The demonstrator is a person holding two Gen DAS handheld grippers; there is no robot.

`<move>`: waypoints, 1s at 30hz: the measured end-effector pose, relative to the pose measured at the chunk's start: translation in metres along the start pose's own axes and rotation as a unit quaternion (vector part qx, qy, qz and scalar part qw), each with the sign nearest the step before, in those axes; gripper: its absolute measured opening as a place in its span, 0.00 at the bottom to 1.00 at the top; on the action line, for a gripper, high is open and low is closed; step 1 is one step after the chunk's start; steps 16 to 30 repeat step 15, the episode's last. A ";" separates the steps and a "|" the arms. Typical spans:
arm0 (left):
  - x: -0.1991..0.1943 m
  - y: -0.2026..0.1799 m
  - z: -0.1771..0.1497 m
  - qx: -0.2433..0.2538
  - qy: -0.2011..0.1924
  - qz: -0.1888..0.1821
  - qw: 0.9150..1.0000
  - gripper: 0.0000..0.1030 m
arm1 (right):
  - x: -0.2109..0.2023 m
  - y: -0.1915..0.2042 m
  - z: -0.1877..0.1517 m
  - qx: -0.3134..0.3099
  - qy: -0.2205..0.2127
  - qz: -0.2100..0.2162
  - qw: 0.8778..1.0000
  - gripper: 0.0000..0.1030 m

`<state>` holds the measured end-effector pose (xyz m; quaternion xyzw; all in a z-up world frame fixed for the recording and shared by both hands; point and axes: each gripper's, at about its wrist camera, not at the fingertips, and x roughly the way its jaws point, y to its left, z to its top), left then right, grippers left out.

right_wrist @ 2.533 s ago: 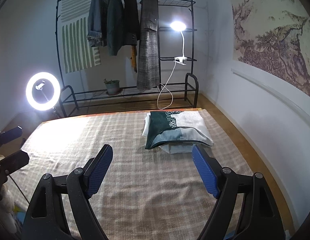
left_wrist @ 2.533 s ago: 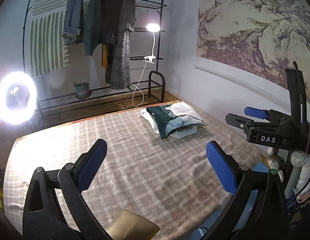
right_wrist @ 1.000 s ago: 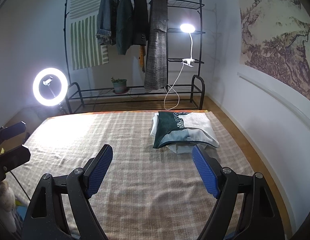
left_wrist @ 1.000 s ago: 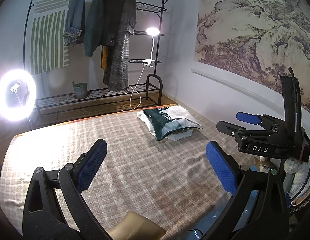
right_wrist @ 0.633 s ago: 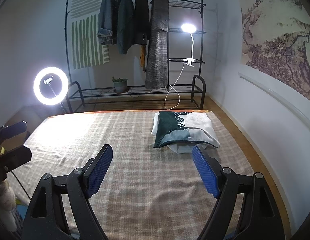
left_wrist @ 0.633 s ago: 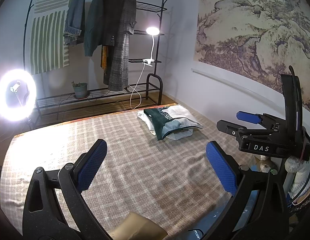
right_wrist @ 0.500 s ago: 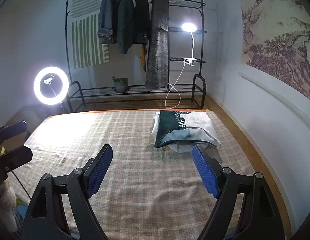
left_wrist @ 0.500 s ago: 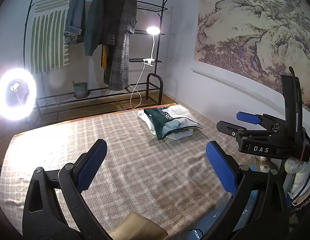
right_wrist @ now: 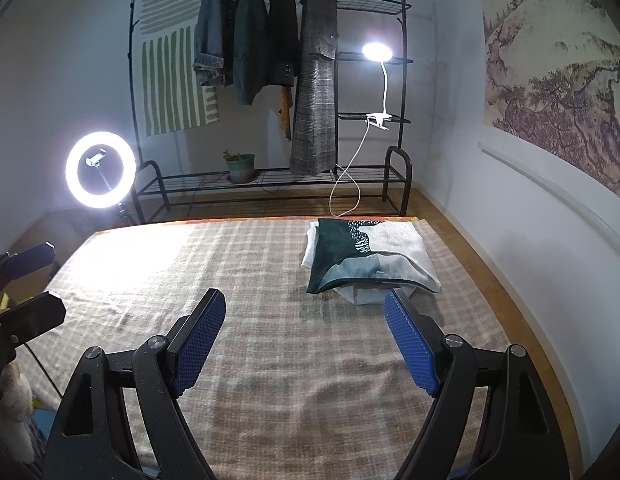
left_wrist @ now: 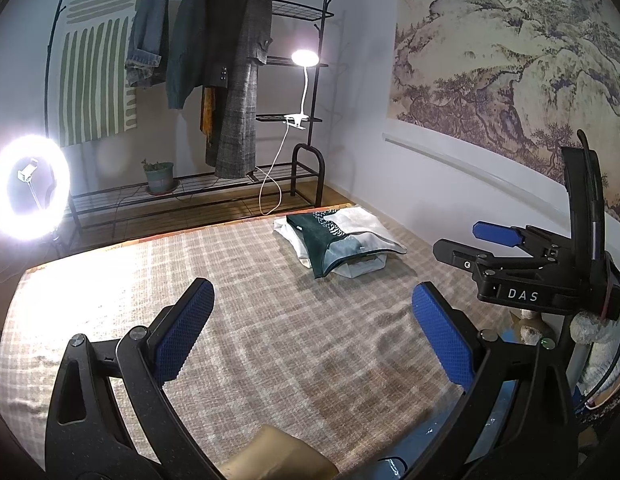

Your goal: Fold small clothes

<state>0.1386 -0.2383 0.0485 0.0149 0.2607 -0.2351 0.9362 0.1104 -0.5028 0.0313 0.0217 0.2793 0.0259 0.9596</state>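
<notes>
A small stack of folded clothes (left_wrist: 342, 242), dark green and white on top, lies on the plaid table cloth (left_wrist: 269, 320) at the far right; it also shows in the right wrist view (right_wrist: 366, 258). My left gripper (left_wrist: 310, 316) is open and empty, held above the near middle of the cloth. My right gripper (right_wrist: 305, 320) is open and empty, short of the stack and a little left of it. The right gripper also shows at the right of the left wrist view (left_wrist: 510, 256). The left gripper shows at the left edge of the right wrist view (right_wrist: 21, 280).
A black clothes rack (right_wrist: 269, 80) with hanging coats stands behind the table. A ring light (right_wrist: 100, 169) glows at the far left and a clip lamp (right_wrist: 376, 51) on the rack. A tan object (left_wrist: 277, 456) lies at the near table edge. The wall runs along the right.
Both grippers stay open and empty. The views have drifted slightly over the last seconds; the folded stack has not moved on the cloth.
</notes>
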 end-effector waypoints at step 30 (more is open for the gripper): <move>0.020 0.006 -0.006 -0.007 0.005 0.003 1.000 0.98 | 0.023 -0.005 -0.009 0.013 0.022 -0.004 1.000 0.79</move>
